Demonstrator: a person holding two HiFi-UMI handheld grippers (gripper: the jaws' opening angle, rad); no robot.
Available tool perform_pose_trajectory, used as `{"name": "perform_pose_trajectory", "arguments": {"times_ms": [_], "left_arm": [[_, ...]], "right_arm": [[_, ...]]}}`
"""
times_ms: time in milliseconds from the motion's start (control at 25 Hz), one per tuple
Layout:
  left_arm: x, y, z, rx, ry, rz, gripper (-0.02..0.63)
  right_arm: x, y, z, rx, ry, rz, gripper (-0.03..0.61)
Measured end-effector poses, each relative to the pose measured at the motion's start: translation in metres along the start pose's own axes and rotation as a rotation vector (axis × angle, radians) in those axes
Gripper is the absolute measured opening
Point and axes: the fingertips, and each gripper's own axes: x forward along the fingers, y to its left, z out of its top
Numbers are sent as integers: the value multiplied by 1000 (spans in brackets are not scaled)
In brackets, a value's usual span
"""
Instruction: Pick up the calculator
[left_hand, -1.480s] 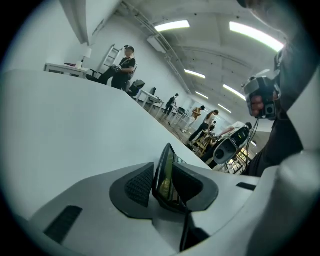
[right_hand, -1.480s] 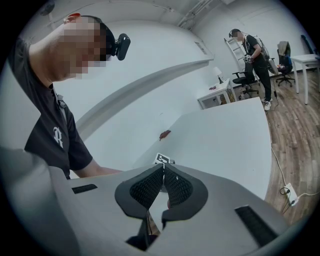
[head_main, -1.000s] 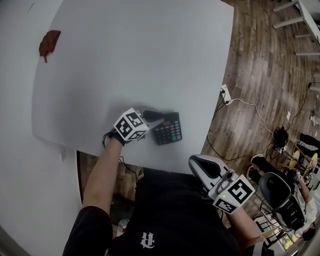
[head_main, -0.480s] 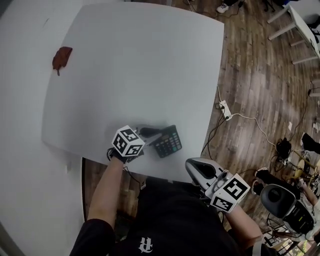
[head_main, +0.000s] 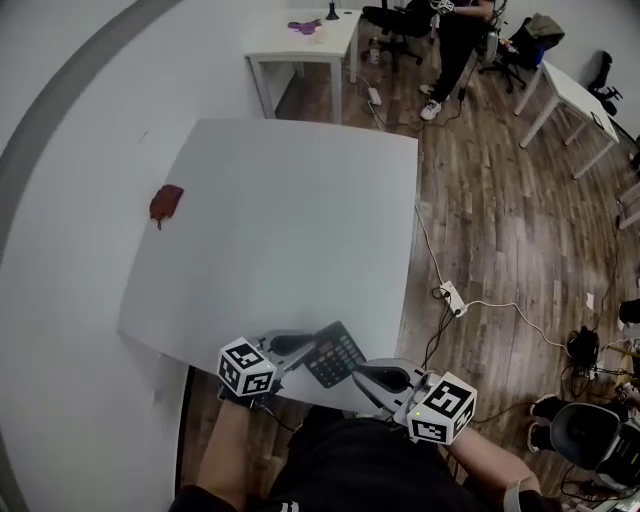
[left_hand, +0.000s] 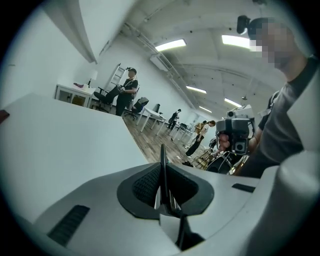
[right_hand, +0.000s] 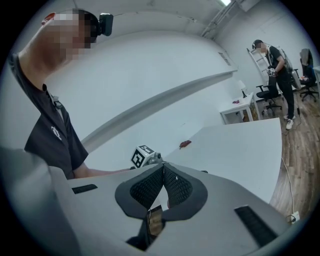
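Observation:
The black calculator (head_main: 338, 352) hangs tilted above the white table's (head_main: 290, 230) near edge. My left gripper (head_main: 305, 352) is shut on its left end. In the left gripper view the calculator (left_hand: 163, 155) shows edge-on as a thin dark slab pinched between the dark pads (left_hand: 145, 186). My right gripper (head_main: 362, 378) floats just right of the calculator, off the table edge, apart from it. In the right gripper view its (right_hand: 163, 167) pads meet at the tip with nothing between them, and it looks towards the left gripper's marker cube (right_hand: 144, 156).
A small red-brown object (head_main: 166, 203) lies at the table's far left. A white wall runs along the left. On the wooden floor to the right lies a power strip (head_main: 450, 296) with cables. Other desks (head_main: 300, 40), chairs and people stand at the back.
The left gripper closed on the calculator and raised it off the table towards the near edge. The right gripper rose and came closer to it. The head view tipped up.

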Motion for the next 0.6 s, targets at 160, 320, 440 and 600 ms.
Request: {"name": "perform_pose_trajectory", "arguments": {"times_ms": [160, 320, 440, 600], "left_arm": [[-4, -27, 14, 50, -23, 0, 40], [-8, -60, 12, 51, -46, 4, 40], [-5, -79, 10, 65, -51, 11, 40], [-10, -109, 14, 73, -72, 23, 40]], "right_arm": [[-11, 11, 4, -61, -18, 32, 14], [-30, 32, 1, -85, -23, 64, 14], [-45, 42, -2, -112, -26, 81, 14], [-62, 51, -5, -136, -2, 83, 14]]}}
